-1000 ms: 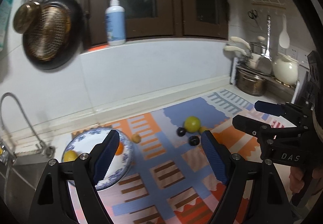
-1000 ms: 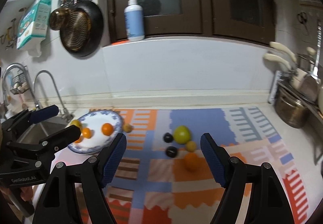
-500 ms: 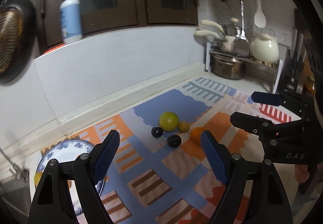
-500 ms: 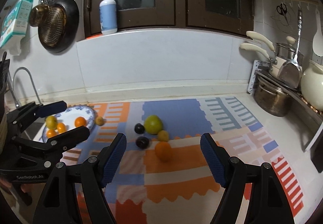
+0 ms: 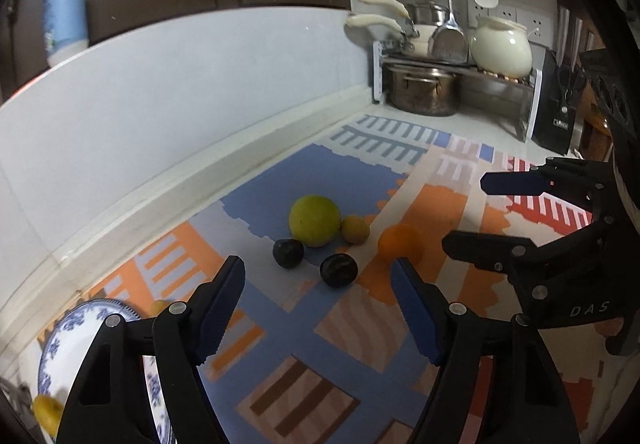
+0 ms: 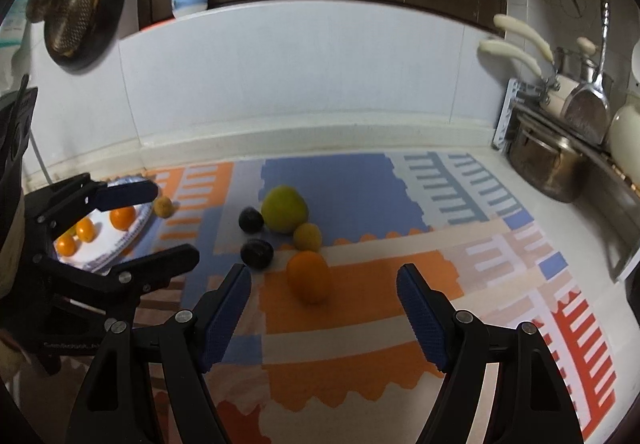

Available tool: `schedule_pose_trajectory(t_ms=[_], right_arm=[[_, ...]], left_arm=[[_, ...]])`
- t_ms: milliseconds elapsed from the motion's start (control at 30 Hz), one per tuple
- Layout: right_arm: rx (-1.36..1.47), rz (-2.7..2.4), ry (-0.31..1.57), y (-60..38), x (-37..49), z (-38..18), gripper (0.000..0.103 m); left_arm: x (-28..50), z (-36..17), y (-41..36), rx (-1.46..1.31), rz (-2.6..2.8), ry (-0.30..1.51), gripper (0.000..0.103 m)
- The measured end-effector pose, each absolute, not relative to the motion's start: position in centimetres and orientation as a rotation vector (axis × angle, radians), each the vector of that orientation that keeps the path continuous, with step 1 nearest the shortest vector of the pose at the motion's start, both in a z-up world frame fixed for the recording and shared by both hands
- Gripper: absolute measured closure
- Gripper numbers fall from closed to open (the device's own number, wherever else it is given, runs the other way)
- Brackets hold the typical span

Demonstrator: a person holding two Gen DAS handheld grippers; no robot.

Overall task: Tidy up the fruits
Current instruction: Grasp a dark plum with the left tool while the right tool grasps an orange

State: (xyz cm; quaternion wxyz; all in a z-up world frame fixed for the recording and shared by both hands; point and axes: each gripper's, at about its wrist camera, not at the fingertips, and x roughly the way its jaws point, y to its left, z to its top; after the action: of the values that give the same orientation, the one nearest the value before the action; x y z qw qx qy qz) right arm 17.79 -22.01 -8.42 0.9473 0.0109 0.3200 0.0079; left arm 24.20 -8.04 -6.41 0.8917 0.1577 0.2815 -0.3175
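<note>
Right gripper (image 6: 323, 308) spread wide, empty; round orange fruit (image 6: 309, 276) on patterned mat (image 6: 400, 276) just ahead, between fingertips. Left gripper (image 5: 318, 304) also spread, empty; dark round plums (image 5: 338, 270) just ahead.

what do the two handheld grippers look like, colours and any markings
Both are matte black plastic frames with silver round screws. The left gripper has two angular arms ending in dark blue ribbed pads. The right gripper is built the same, with textured blue pads, and its side carries pale "DAS" lettering, seen from the left wrist view. No cables or sleeves are visible.
</note>
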Motion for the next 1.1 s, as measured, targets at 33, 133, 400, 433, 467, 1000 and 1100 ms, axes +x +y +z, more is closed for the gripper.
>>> schedule_pose_trajectory(t_ms=[33,133,400,433,467,1000,1100], right_arm=[[0.025,0.015,0.664,-22.1,18.1,-8.8,0.027],[0.037,0.017,0.700,-22.3,19.0,-9.8,0.028],[0.046,0.027,0.755,-22.5,20.7,-11.6,0.037],[0.042,0.029,0.763,-22.5,20.9,-11.8,0.037],[0.043,0.033,0.770,-22.4,21.1,-12.0,0.037],[0.084,0.123,0.808,-22.5,23.3,-13.5,0.060],[0.107,0.142,0.809,-22.6,23.4,-13.6,0.066]], left_arm=[[24.6,-6.7,-8.2,0.331,-0.672,0.594,0.029],[25.7,-7.5,-8.7,0.334,-0.700,0.626,0.030],[27.9,-9.8,-9.9,0.350,-0.740,0.702,0.040],[28.1,-10.1,-9.9,0.347,-0.750,0.714,0.041],[28.3,-10.4,-10.1,0.349,-0.759,0.728,0.042],[30.4,-11.5,-11.7,0.319,-0.798,0.826,0.070],[30.4,-11.4,-11.7,0.313,-0.790,0.827,0.073]])
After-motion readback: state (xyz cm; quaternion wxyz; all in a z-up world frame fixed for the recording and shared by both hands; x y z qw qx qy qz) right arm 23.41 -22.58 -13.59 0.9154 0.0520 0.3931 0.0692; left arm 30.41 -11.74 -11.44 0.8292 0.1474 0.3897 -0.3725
